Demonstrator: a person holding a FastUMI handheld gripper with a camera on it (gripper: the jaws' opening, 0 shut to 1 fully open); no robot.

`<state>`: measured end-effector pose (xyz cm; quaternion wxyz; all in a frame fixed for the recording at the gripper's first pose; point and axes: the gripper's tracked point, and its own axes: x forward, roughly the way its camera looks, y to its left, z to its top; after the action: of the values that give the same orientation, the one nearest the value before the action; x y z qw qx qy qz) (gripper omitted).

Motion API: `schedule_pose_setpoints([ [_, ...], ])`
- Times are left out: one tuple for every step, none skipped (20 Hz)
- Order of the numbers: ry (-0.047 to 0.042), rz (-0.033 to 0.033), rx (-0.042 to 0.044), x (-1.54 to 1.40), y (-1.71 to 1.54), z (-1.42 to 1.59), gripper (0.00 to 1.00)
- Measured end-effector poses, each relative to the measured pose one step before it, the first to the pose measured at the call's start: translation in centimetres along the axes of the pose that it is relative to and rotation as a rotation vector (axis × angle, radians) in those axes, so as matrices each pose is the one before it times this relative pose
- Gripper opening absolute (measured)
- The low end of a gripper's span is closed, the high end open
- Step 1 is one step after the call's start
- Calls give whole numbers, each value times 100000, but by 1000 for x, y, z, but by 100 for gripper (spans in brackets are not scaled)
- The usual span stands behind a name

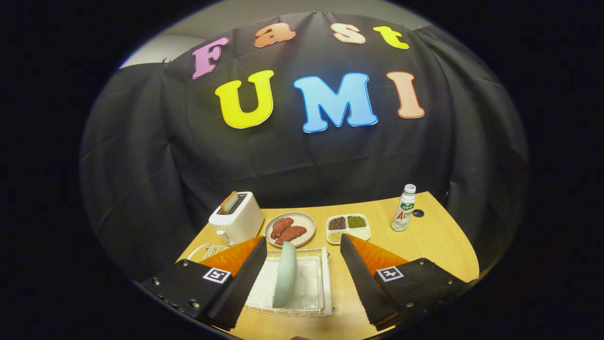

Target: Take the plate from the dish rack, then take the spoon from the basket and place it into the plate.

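A light wooden table (424,245) stands against a black cloth wall, and on it, nearest the camera, lies a white wire dish rack (311,288). The plate (284,280), pale green, stands upright on its edge in the dish rack, seen almost edge-on, with the rack's white tray showing on either side of it.

The gripper (302,250) is held above the near side of the dish rack, tilted down toward it. Its fingers are spread wide apart, released and grasping nothing: the left finger (245,278) lies over the left part of the dish rack, the right finger (361,278) just past the rack's right edge. The plate sits between them, a little closer to the left finger, and touches neither.

Beyond the dish rack, a round dish (290,229) carries two reddish-brown pieces of meat. To the left of that dish stands a white toaster (237,221) with a slice of toast (229,202) sticking up from its slot. To the right of the dish is a white divided tray (348,228) holding dark, green and pale grains in separate compartments. Farther right of the dish rack, well apart, a small white bottle (404,208) with a green label stands upright near the wall. A bit of wire frame (204,250) shows beside the dish rack, behind the left finger; I cannot tell what it is.
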<state>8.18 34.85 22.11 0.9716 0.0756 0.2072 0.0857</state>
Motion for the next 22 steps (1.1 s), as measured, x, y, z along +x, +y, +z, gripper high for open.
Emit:
schedule_pose_setpoints([
  [5078,589,1117,683,410,-499,97],
  [5550,670,1388,808,370,-733,96],
  [5529,255,1186,860,421,-729,97],
  [4891,499,220,726,410,-571,97],
  [3849,-376,-560,860,275,-736,97],
  [3138,-1471,101,758,-63,-434,89],
  [2497,-1306,531,273,-30,-726,81],
  [2531,-1151,550,1019,158,-572,80],
  [2309,-1381,321,678,20,-262,79],
  [1897,-870,341,887,142,-439,77],
  [1559,-1986,-41,627,-125,-221,77],
  [1278,-2274,-150,507,-291,-276,77],
  [1415,-1492,-487,468,19,-175,77],
  [1825,-2100,-1064,692,-223,-185,76],
  [1514,-1059,-1032,297,-100,31,72],
  [1679,-931,-590,709,19,-216,72],
  [1770,-2268,-234,441,-203,-142,72],
  [2071,-3354,453,210,-560,-240,64],
  [1385,319,399,183,254,-103,55],
  [2208,-2692,836,651,-298,-547,46],
  [3523,-2585,1406,56,-149,-554,37],
  [2143,-3158,-437,-132,-468,-127,28],
])
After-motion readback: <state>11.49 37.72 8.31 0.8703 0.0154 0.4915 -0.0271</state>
